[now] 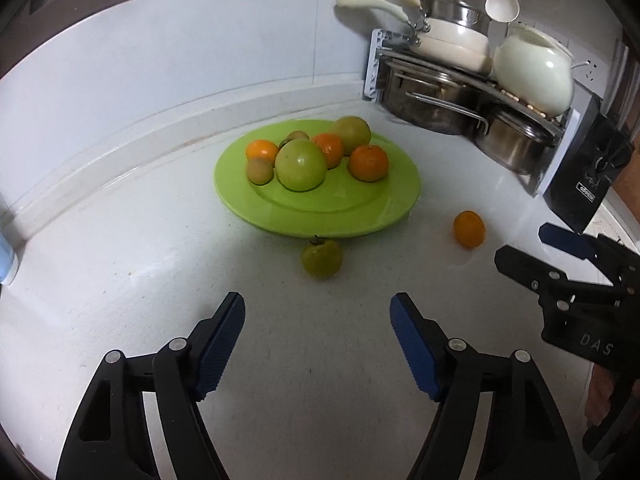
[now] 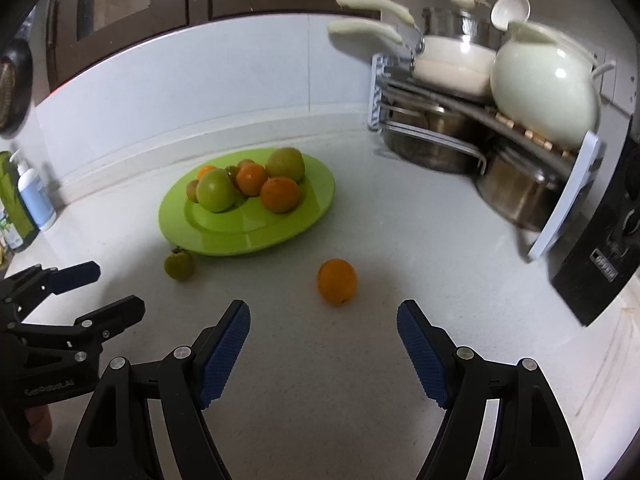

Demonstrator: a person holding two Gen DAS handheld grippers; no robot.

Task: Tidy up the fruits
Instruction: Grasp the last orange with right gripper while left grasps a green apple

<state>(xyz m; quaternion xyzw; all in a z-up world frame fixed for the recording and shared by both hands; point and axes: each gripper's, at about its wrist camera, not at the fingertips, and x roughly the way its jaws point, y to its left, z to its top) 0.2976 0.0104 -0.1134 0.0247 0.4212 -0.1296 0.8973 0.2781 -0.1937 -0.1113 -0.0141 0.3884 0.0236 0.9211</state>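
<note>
Blue-padded fingers (image 1: 224,332) spread, level, empty.

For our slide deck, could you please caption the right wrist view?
Open right gripper faces a loose orange on the counter, near the green plate of fruit.

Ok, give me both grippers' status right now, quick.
Left gripper: open, fingers spread wide, holding nothing.
Right gripper: open, fingers spread wide, holding nothing.

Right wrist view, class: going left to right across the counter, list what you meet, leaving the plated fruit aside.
Pump bottle → small green fruit → green plate → loose orange → pot rack.
</note>
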